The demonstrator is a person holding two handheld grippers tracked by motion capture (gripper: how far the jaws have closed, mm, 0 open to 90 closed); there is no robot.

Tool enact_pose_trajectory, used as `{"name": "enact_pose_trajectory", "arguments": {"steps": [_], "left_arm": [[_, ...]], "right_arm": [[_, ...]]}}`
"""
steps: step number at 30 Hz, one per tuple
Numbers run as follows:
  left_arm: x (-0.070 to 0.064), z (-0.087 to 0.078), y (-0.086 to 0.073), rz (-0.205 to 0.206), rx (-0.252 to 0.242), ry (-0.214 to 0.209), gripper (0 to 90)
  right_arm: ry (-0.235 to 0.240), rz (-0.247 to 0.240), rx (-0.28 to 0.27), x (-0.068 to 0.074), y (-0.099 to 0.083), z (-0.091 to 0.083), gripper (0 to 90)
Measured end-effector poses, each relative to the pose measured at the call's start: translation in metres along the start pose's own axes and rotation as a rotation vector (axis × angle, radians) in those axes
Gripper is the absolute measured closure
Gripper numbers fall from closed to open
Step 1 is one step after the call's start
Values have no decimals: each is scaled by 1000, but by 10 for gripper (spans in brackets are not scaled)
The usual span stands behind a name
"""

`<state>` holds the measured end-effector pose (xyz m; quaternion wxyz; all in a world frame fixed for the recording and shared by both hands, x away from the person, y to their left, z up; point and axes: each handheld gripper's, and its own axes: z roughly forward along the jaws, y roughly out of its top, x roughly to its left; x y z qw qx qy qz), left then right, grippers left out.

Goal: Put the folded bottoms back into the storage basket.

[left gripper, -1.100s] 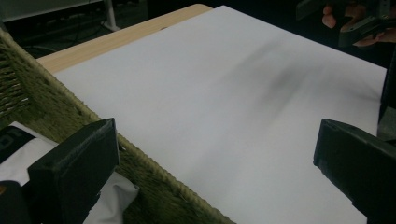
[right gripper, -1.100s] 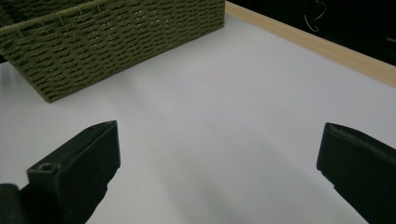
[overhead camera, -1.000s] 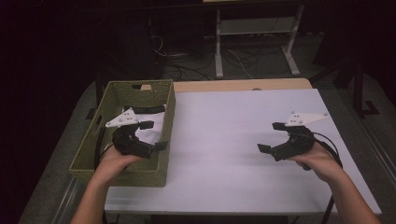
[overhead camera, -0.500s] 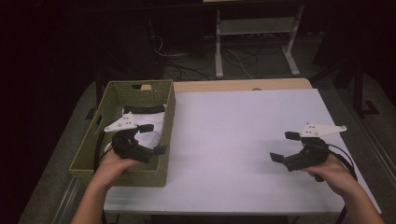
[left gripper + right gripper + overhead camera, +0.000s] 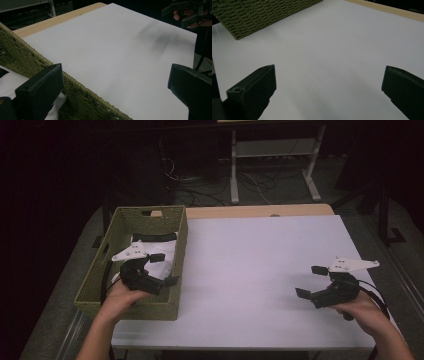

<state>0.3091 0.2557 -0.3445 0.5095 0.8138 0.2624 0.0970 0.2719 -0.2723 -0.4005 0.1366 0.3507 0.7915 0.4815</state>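
A woven olive basket (image 5: 178,240) stands on the left part of the white table (image 5: 250,255). Inside it lie a white cloth (image 5: 162,251) and a dark item (image 5: 154,238) toward the far end. My left gripper (image 5: 166,269) hovers open over the basket's near right part, with nothing between its jaws. In the left gripper view the left gripper (image 5: 115,85) looks across the basket rim (image 5: 82,91) onto the bare table, and the cloth (image 5: 10,81) shows at the lower left. My right gripper (image 5: 309,281) is open above the table's near right area, holding nothing. In the right gripper view the right gripper (image 5: 328,85) faces the tabletop, the basket (image 5: 262,12) far ahead.
A wooden strip (image 5: 260,211) borders the table's far edge. Beyond it stand a white metal frame (image 5: 272,150) and cables (image 5: 200,185) on the dark floor. The other hand and its gripper (image 5: 191,13) show at the top right of the left gripper view.
My right gripper has moved to the right and toward the near edge of the table. The left gripper has hardly shifted over the basket. Both stay open.
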Motion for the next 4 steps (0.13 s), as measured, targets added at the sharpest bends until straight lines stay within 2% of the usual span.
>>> {"name": "enact_pose_trajectory", "arguments": {"steps": [4], "left_arm": [[0,0,0,-1,1,-2,4]], "right_arm": [[3,-4,-9,0,2,0,0]]}}
